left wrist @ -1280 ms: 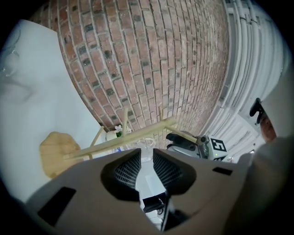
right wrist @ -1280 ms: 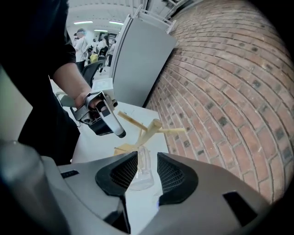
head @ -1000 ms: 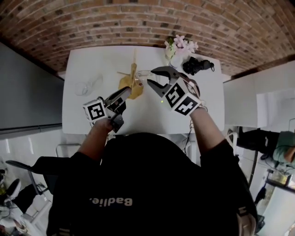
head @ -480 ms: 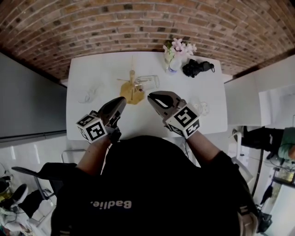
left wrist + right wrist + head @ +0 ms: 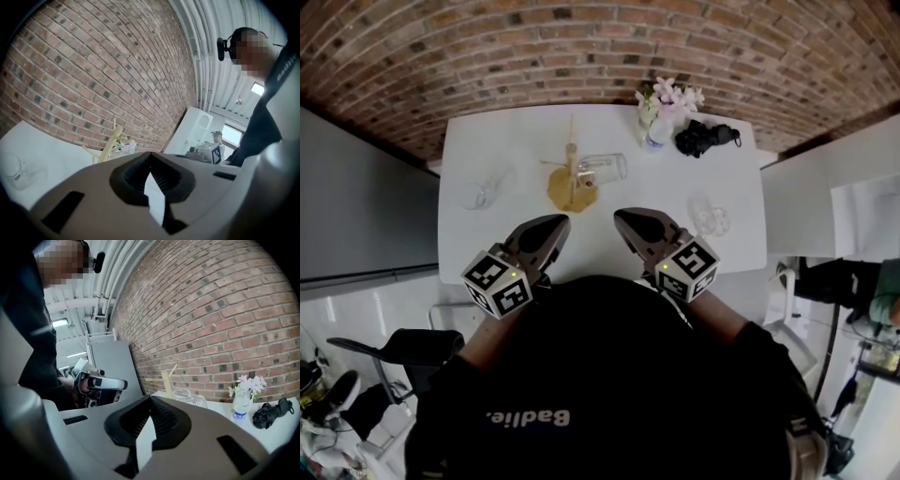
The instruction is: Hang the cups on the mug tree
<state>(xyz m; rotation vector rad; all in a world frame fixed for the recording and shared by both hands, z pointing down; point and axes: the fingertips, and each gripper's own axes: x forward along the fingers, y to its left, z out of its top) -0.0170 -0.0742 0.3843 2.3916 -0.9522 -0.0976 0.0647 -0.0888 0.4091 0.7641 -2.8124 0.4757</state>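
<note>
3 clear glass cups sit on the white table (image 5: 506,131). The middle cup (image 5: 605,167) touches the wooden mug tree (image 5: 571,180) at mid-table, hooked or merely leaning I cannot tell. The left cup (image 5: 483,192) lies near the left edge, the right cup (image 5: 710,217) near the right edge. The left claw (image 5: 555,223) and the right claw (image 5: 623,217) hover over the near edge, each with jaws just closed, tips together on nothing. The left cup lies ahead and left of the left claw and the right cup just right of the right claw, so each hand has its own nearer cup; the tree stands ahead between them
</note>
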